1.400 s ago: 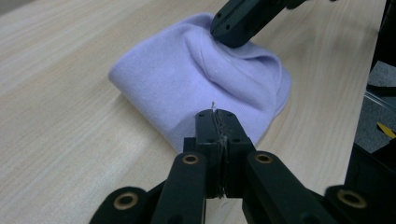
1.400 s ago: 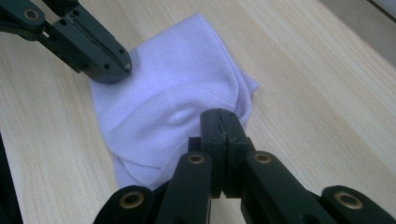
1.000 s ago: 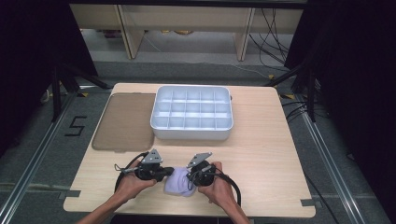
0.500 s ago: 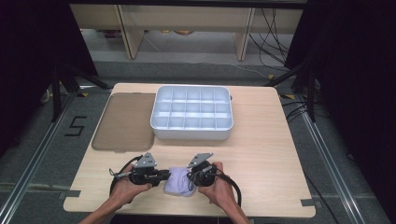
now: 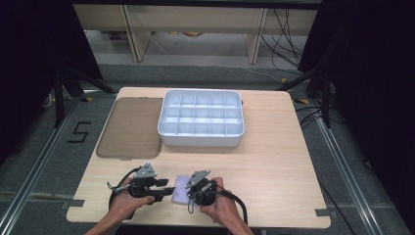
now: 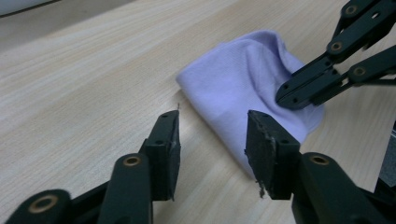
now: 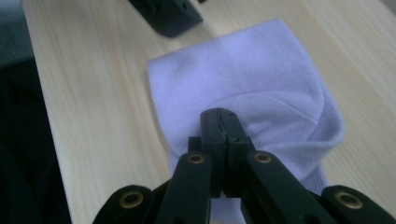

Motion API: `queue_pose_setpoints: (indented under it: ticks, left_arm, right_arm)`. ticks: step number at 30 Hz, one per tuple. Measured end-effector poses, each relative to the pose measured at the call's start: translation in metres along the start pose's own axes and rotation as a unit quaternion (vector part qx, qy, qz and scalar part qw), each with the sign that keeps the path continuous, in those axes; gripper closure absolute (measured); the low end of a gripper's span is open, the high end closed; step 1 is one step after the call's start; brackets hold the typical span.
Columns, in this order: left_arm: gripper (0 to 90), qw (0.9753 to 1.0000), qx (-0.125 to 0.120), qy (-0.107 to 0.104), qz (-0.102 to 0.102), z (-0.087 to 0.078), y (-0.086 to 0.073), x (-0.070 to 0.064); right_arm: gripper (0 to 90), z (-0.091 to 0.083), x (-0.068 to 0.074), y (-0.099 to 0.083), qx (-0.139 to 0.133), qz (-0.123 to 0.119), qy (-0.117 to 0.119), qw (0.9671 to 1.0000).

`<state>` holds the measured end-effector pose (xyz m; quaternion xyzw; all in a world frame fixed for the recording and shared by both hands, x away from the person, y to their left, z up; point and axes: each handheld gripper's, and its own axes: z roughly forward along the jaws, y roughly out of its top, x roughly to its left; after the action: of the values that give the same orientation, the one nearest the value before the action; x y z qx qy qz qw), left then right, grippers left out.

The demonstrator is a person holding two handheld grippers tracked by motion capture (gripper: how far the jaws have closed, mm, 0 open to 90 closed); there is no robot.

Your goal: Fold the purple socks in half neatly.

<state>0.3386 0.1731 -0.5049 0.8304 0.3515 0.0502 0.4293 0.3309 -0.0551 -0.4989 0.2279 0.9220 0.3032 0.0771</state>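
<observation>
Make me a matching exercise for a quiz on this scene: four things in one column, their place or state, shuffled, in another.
1. lilac cloth
2. white divided tray
3. brown mat
4. left gripper

A. jaws open at the cloth's edge
B. flat on the table, left of the tray
C. pinched by the right gripper
D. at the table's far middle

Pairs: 1-C, 2-D, 3-B, 4-A

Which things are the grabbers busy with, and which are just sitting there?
Busy with:
- lilac cloth
- right gripper, fingers shut on the cloth
- left gripper, fingers open at the cloth's edge

Just sitting:
- white divided tray
- brown mat
</observation>
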Motion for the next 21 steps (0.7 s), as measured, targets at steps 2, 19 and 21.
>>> queue_pose_setpoints:
  ticks: [2,19,21]
  left_arm:
    - [51.8,0.9999,0.0,0.005,-0.009,0.0,0.0,0.001]
    - [58.9,0.9995,0.027,0.005,-0.018,0.011,-0.003,0.003]
    - [63.1,0.9995,0.027,0.005,-0.018,0.013,-0.003,0.002]
  right_arm:
    - [90.0,-0.002,0.0,0.002,0.006,-0.002,0.002,1.0]
    - [90.0,0.009,0.004,0.009,-0.02,0.018,-0.01,0.9996]
    - [90.0,0.009,0.004,0.009,-0.02,0.017,-0.011,0.9996]
